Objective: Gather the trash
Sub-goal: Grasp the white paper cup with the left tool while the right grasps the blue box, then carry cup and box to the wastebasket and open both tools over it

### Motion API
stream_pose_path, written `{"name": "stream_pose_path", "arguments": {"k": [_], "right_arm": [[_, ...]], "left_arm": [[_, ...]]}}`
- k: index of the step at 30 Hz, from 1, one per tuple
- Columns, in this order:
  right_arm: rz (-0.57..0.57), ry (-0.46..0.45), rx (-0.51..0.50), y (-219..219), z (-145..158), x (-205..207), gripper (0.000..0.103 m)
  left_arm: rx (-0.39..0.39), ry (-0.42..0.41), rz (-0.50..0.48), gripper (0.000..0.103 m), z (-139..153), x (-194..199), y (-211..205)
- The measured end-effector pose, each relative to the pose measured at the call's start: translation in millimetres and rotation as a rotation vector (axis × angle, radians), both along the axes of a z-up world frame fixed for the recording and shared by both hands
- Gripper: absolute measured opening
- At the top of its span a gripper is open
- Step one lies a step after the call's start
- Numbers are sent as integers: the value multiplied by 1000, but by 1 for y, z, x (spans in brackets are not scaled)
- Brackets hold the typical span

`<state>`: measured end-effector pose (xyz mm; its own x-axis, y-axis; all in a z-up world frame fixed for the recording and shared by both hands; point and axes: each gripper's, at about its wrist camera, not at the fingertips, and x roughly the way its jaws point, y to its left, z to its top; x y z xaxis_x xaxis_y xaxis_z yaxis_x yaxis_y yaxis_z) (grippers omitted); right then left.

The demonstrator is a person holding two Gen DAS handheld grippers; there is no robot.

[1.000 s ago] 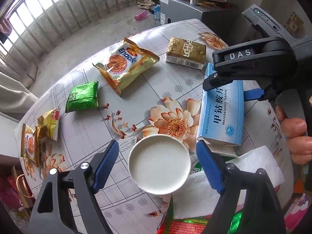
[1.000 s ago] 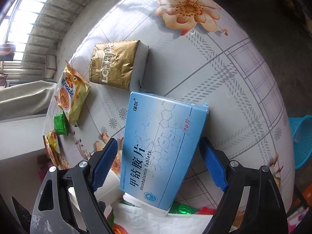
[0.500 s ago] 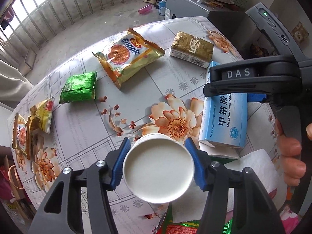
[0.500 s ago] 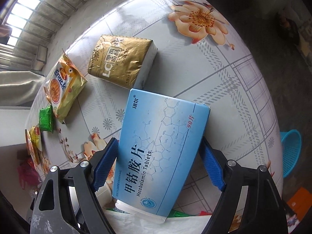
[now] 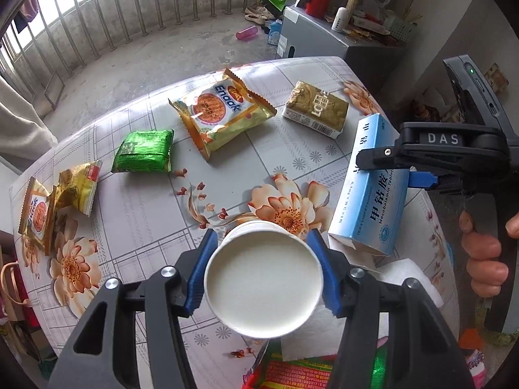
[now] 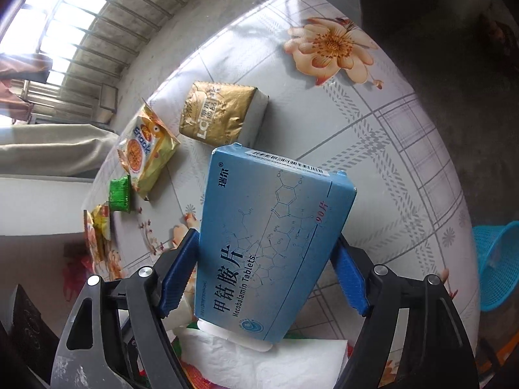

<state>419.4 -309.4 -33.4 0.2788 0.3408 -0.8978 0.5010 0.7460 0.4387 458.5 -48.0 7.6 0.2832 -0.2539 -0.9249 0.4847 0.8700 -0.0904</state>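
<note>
You had both grippers loaded: your left gripper (image 5: pixel 262 272) was clamped on the paper cup (image 5: pixel 263 283), mouth tilted back at the camera, and your right gripper (image 6: pixel 264 270) pinched the blue tablet box (image 6: pixel 272 243) across its width, long axis running straight out ahead of the fingers, barcode end farthest. Nothing looked binned yet. Beyond the left fingers, five items still lay on the table (image 5: pixel 146 214): noodle packet (image 5: pixel 222 111), gold pack (image 5: pixel 316 110), green sachet (image 5: pixel 142 155), two small wrappers (image 5: pixel 60 197); the blue basket (image 6: pixel 496 265) sat right of the box, on the floor.
</note>
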Motion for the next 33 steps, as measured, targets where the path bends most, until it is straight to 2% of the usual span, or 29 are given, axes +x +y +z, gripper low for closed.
{"name": "stream_pose_path", "arguments": {"k": [4, 12, 18, 23, 26, 30, 33], "right_arm": [[-24, -95, 12, -12, 21, -14, 73], [-48, -269, -108, -18, 69, -52, 73], [-68, -392, -134, -26, 100, -87, 73], [-66, -487, -145, -41, 128, -133, 73], [-64, -525, -202, -46, 139, -169, 73], [-73, -567, -280, -54, 145, -218, 73], [-125, -589, -309, -66, 141, -260, 73]], "left_arm": [[-28, -57, 25, 55, 22, -9, 9], [-91, -183, 82, 55, 74, -31, 19], [-152, -244, 104, 55, 113, -63, 26], [-208, -287, 80, 55, 142, -100, 26], [-242, -298, 55, 55, 153, -126, 23], [-288, -316, 5, 55, 160, -164, 14], [-331, -315, -47, 55, 161, -192, 2]]}}
